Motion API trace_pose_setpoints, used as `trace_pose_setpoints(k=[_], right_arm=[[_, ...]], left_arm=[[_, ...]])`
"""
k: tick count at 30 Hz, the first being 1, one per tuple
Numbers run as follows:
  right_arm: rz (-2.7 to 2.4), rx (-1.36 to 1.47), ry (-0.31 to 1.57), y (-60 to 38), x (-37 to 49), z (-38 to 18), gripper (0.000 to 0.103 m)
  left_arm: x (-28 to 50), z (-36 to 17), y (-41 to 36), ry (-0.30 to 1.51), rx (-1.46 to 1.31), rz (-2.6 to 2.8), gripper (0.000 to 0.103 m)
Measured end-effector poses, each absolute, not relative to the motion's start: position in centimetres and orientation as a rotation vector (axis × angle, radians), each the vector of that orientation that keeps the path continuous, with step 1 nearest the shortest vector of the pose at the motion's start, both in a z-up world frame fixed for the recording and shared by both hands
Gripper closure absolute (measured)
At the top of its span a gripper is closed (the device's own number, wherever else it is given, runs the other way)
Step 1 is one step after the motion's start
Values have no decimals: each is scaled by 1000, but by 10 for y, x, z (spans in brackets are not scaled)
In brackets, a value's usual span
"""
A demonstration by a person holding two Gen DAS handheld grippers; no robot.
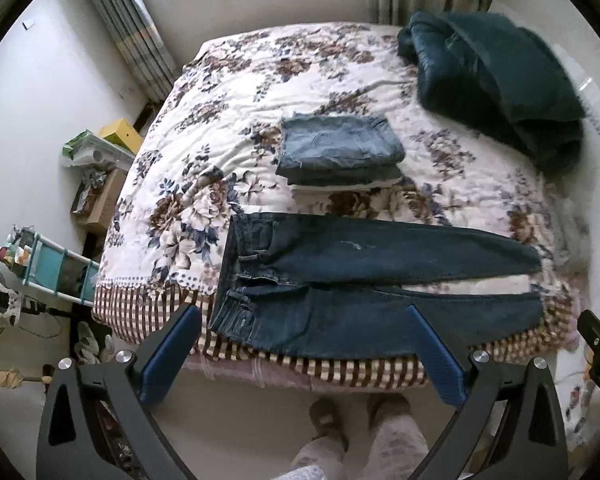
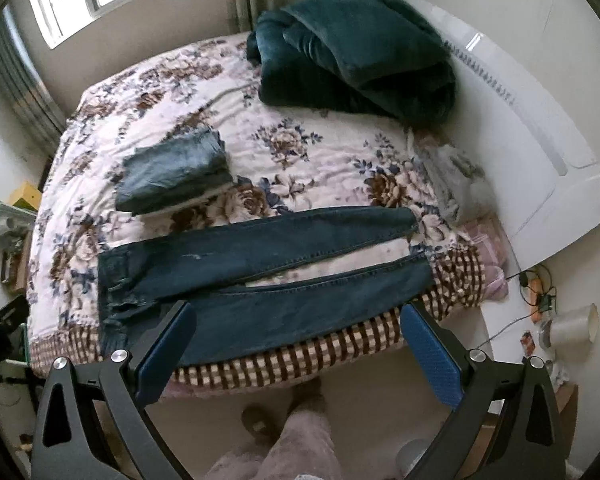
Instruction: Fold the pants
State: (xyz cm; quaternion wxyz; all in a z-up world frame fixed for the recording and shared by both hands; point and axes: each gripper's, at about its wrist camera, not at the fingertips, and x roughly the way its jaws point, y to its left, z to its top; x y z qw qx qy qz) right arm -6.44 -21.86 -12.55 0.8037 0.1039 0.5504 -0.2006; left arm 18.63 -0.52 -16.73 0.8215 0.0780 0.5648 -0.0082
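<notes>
Fingers of both grippers spread empty above flat jeans; only the right view shows the tape roll.

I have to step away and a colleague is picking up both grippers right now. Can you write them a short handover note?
Left gripper: open, holding nothing, hanging over the near edge of the bed.
Right gripper: open, holding nothing, also over the near edge.
Dark jeans: spread flat along the near edge, waistband to the left, the two legs running right with a gap between them. Not yet folded.
Folded jeans: a lighter stack further back on the bed, already done.
Teal blanket: bundled at the far right corner, out of the way.
Left to do: fold the dark jeans, probably one leg over the other first.
</notes>
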Motion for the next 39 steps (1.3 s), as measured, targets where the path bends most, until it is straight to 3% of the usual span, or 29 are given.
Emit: trace_pose_setpoints(k=[9, 14, 19, 28, 35, 39], right_arm=[[-390, 344, 1336, -321, 37, -293, 1], [-404, 486, 1421, -411, 89, -413, 28], [-378, 535, 1500, -468, 116, -507, 30], [-40, 128, 1696, -442, 210, -619, 29], [310, -378, 1798, -387, 267, -673, 25], [405, -428, 1873, -387, 285, -686, 25]], left_arm=[[263, -275, -60, 1345, 233, 94, 0], [302, -360, -98, 1449, 247, 128, 0], [332, -445, -138, 1519, 289, 102, 0], [398, -558, -199, 1516, 596, -149, 0], [415, -598, -207, 1534, 785, -359, 0], [424, -602, -198, 1567, 755, -419, 1]])
